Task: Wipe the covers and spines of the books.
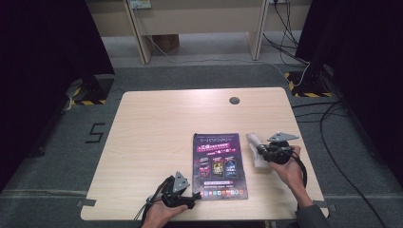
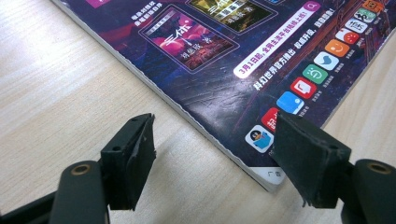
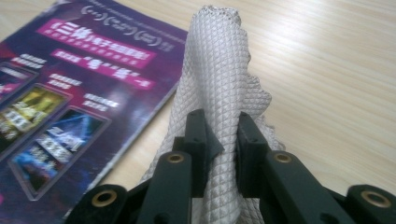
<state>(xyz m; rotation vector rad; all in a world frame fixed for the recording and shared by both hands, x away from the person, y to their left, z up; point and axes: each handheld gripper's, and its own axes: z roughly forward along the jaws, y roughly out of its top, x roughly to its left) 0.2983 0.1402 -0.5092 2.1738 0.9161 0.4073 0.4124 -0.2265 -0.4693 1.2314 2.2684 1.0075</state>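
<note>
The right gripper [image 3: 223,140], right of centre in the high view, pinches a bunched white waffle-weave cloth [image 3: 217,79] just beside the purple magazine [image 1: 219,164], which lies flat at the table's [image 1: 157,128] centre. At lower left, the left gripper [image 2: 212,154] stands spread at the magazine's near corner.

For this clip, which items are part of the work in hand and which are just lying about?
In use:
- white waffle-textured cloth, pinched in the right gripper
- purple glossy magazine flat on the table, its near corner in front of the open left gripper

Lying about:
- cardboard box on the floor beyond the wooden table
- black cables on the floor
</note>
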